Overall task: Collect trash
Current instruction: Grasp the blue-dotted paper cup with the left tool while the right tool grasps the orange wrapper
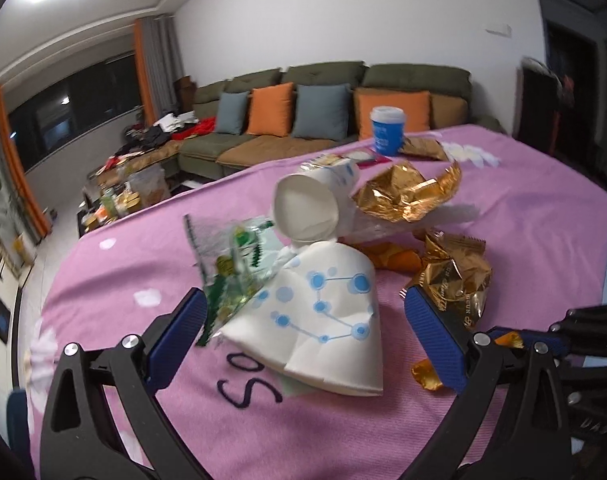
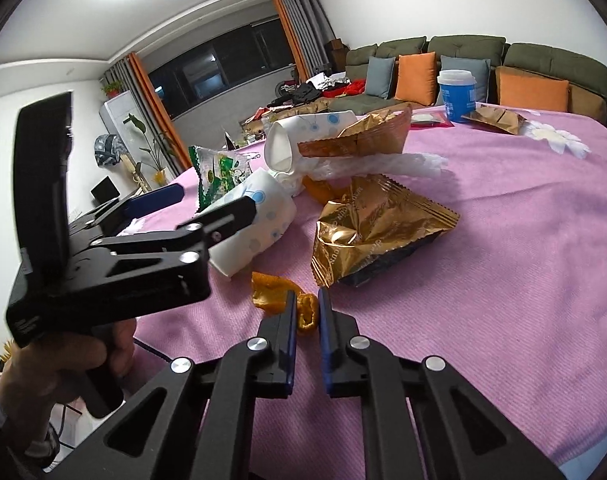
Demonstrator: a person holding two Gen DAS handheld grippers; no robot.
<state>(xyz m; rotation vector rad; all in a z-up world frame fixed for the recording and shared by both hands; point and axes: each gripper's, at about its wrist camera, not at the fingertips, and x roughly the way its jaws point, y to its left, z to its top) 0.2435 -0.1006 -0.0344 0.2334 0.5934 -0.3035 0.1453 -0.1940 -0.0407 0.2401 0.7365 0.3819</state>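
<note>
A pile of trash lies on the pink cloth (image 1: 523, 216). My left gripper (image 1: 303, 300) is open, its fingers on either side of a crushed white paper cup with blue dots (image 1: 323, 316). A green wrapper (image 1: 235, 264), a second paper cup on its side (image 1: 307, 208) and gold foil wrappers (image 1: 407, 192) lie around it. In the right wrist view my right gripper (image 2: 305, 312) is shut on an orange peel piece (image 2: 303, 314). A gold foil bag (image 2: 379, 232) lies just beyond it. The left gripper (image 2: 211, 200) shows there at the crushed cup (image 2: 255, 224).
A blue cup with a white lid (image 1: 387, 130) stands at the far edge of the cloth beside a flat brown packet (image 1: 423, 148). A clear plastic wrap (image 2: 383, 166) lies under the upper gold wrapper. A green sofa with cushions (image 1: 303, 112) stands behind.
</note>
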